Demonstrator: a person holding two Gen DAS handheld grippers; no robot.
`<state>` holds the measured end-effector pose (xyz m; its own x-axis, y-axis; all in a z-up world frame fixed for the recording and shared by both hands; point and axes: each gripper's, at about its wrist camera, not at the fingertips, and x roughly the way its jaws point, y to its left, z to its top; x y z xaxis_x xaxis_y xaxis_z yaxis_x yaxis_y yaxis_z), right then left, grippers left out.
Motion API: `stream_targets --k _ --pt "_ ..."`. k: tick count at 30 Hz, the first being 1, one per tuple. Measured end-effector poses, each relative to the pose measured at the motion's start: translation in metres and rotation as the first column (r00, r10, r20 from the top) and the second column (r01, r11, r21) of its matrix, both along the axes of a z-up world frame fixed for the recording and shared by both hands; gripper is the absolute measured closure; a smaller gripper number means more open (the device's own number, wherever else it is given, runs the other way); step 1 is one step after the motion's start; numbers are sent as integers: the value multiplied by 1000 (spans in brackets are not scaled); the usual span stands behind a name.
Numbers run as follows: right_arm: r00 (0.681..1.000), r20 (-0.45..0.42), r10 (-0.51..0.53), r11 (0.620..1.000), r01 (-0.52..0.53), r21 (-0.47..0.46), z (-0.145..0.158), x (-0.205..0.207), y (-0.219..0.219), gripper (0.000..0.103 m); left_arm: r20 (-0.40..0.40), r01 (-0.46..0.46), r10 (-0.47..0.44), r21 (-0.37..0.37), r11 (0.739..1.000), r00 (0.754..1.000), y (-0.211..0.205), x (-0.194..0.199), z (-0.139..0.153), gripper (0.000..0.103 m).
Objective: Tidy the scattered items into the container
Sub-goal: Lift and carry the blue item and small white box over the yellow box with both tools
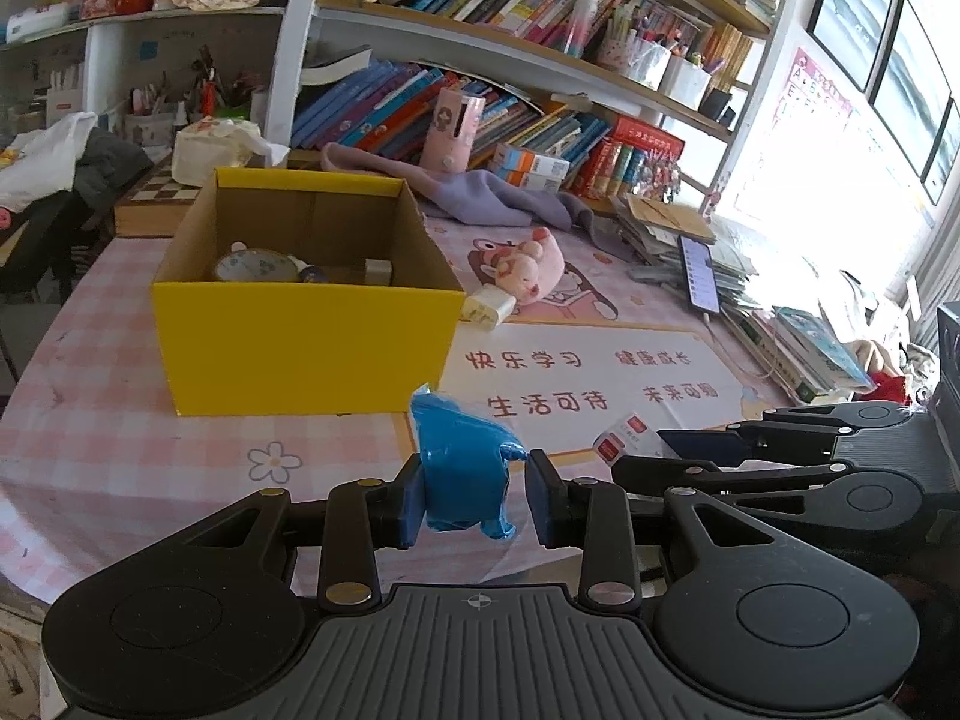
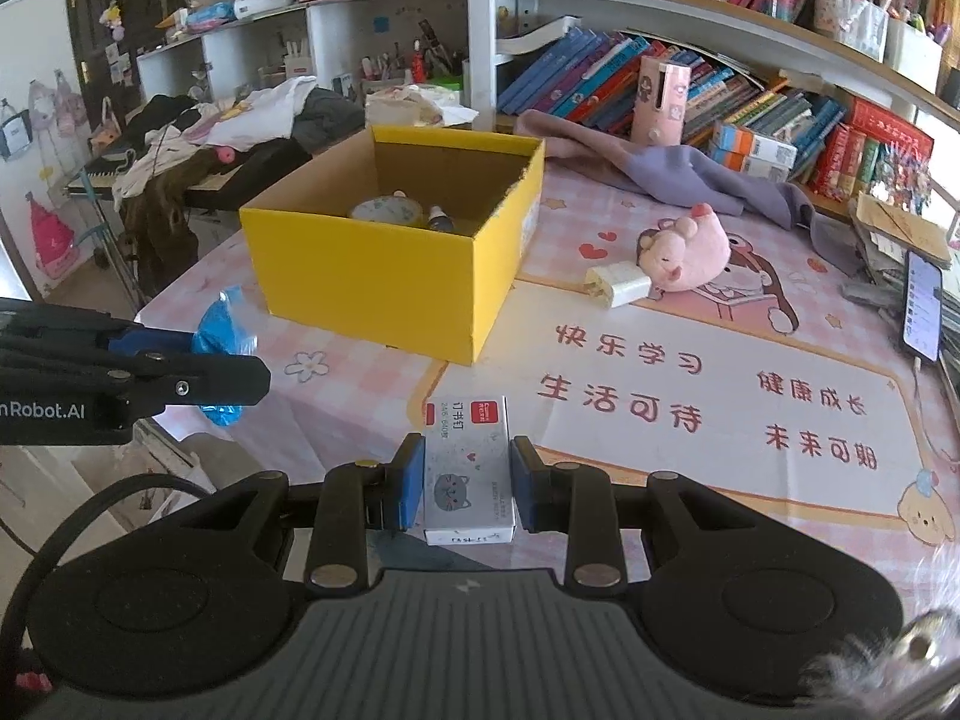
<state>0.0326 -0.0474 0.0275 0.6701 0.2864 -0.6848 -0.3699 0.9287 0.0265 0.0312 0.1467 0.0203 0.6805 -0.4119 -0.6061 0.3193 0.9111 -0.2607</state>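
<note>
On the pink checked tablecloth [image 2: 372, 444], near the open yellow cardboard box [image 2: 384, 282], your left gripper [image 1: 471, 489] clamped a crumpled blue plastic bag [image 1: 462, 468]; your right gripper [image 2: 462, 483] clamped a white staple box [image 2: 469, 468].

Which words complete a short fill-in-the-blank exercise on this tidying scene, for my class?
1. The left gripper is shut on a crumpled ____ bag.
2. The right gripper is shut on a small white ____.
3. The open container on the table is coloured ____.
4. The pink plush toy lies ____ the container.

Missing words: blue; box; yellow; outside
</note>
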Motion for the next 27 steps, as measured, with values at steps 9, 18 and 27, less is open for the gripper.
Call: stream_targets --k 9,18,27 --pt "998 20 56 998 -56 -9 8 11 16 75 40 -91 91 0 996 995 28 -1 8 71" --pt "989 73 127 992 -128 3 32 42 34 75 119 -152 149 15 988 982 50 11 31 71" --pt "972 137 189 982 -191 3 50 90 51 75 175 -156 145 53 986 974 51 52 44 71"
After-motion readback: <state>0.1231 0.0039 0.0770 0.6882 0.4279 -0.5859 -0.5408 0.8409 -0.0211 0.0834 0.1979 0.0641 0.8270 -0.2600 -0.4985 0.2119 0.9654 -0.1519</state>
